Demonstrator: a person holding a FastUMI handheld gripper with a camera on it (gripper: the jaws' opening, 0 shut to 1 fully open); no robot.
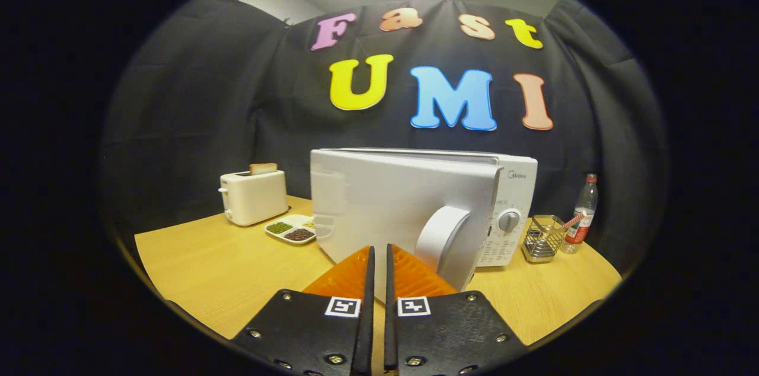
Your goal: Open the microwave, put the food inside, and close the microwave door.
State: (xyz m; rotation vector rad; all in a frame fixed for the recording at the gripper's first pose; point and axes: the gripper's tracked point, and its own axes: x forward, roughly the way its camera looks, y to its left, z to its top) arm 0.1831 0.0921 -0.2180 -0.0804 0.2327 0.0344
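- While the gripper sits low over the bench, its two fingers are pressed almost together with just a thin slit between them, nothing held in it.
- Fingertips point at the microwave door, just short of its lower edge; cannot tell if they touch it.
- Microwave stands mid-bench, straight ahead of the fingers, white body.
- Door is swung out toward the gripper, partly open, hinged on the left side, its outer face turned this way.
- Handle, a curved white bar, is on the door's right part, just right of and beyond the fingertips.
- Control panel with a round dial shows past the door's right edge; cavity is hidden behind the door.
- Food tray, a white divided dish with green and dark brown fillings, lies on the bench just left of the microwave, outside it, near the door's lower left corner.
- Toaster, white, stands left of the tray, with a bread slice sticking up from its slot.
- Wire basket sits right of the microwave, close to the panel.
- Bottle, clear with a red label, is upright just right of the basket.
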